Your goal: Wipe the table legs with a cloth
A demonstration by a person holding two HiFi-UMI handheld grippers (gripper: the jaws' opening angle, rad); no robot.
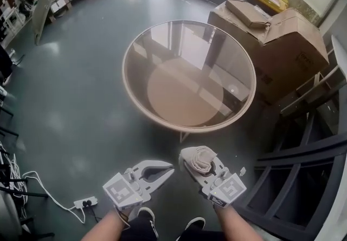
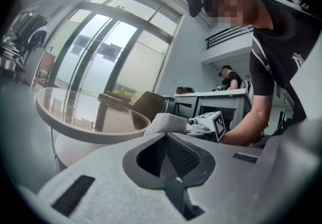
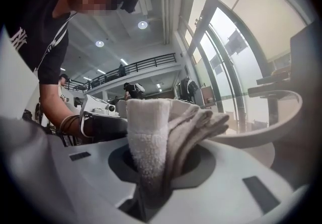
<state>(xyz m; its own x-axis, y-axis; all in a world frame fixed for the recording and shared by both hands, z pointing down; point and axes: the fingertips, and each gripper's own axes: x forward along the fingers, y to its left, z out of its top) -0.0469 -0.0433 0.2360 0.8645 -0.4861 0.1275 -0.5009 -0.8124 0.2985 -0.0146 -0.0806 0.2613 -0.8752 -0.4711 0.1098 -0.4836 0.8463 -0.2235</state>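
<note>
Cloth (image 1: 202,157) clamped in right gripper (image 1: 188,159) jaws, left gripper (image 1: 170,169) jaws together, glass table (image 1: 128,87) ahead, boxes (image 1: 293,45) beyond.

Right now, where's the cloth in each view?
Head view: cloth bottom centre, in the right tool.
Left gripper view: cloth centre, just past the jaws.
Right gripper view: cloth centre, clamped.
Shared landmark: round glass table.

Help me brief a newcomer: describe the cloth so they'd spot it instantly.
Find the round glass-topped table mid-floor. Just before it, the right gripper is shut on the cloth: folded, off-white terry, while the left gripper beside it holds nothing.
</note>
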